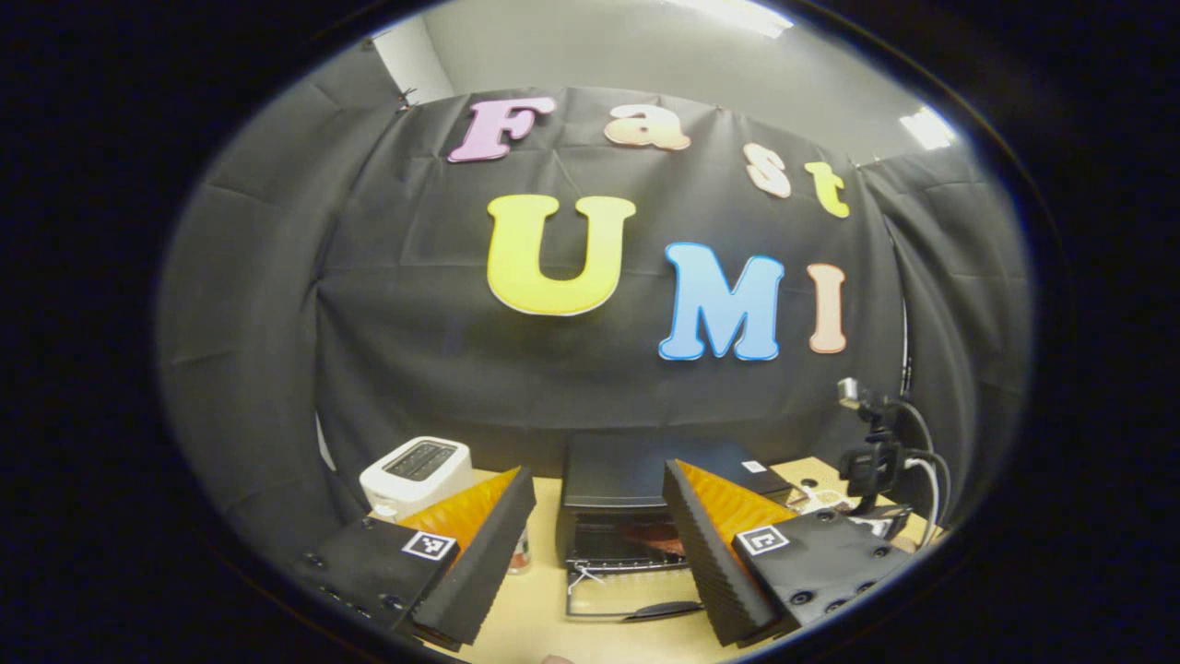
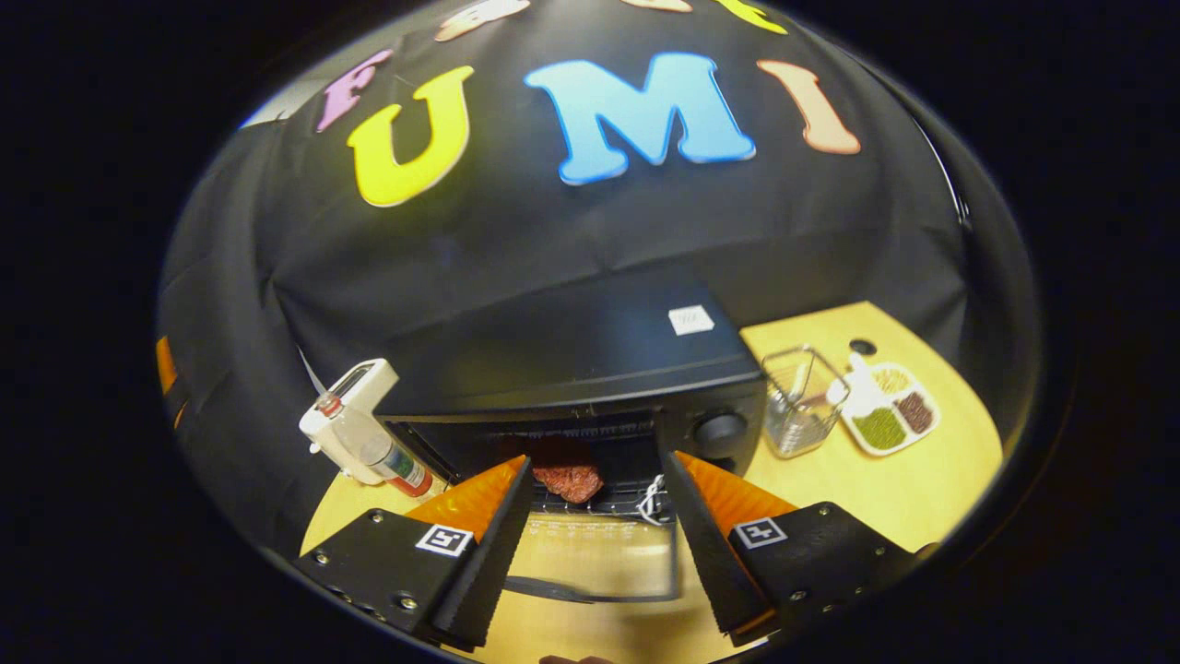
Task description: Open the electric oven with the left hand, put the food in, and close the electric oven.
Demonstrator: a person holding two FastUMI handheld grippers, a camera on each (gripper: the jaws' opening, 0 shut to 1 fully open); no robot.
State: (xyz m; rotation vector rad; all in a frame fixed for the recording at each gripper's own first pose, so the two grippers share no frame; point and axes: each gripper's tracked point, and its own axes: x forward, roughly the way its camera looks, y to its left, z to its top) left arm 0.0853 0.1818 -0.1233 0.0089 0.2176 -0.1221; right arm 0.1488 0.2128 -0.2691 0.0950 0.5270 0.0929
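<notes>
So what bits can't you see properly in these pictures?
- Oven inside: right gripper view, dark behind the food.
- Oven door handle: left gripper view, partly behind the left gripper.
- Divided plate contents: right gripper view, too small to name.
- Bottle label: too small.

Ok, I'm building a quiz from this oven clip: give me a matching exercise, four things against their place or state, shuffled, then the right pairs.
Things:
1. oven door
2. food
3. toaster
4. sectioned plate

Place or state:
A. white, on the table left of the oven
B. folded down, open
C. on the rack inside the oven
D. beside the clear container, right of the oven

Pairs: 1-B, 2-C, 3-A, 4-D
</notes>
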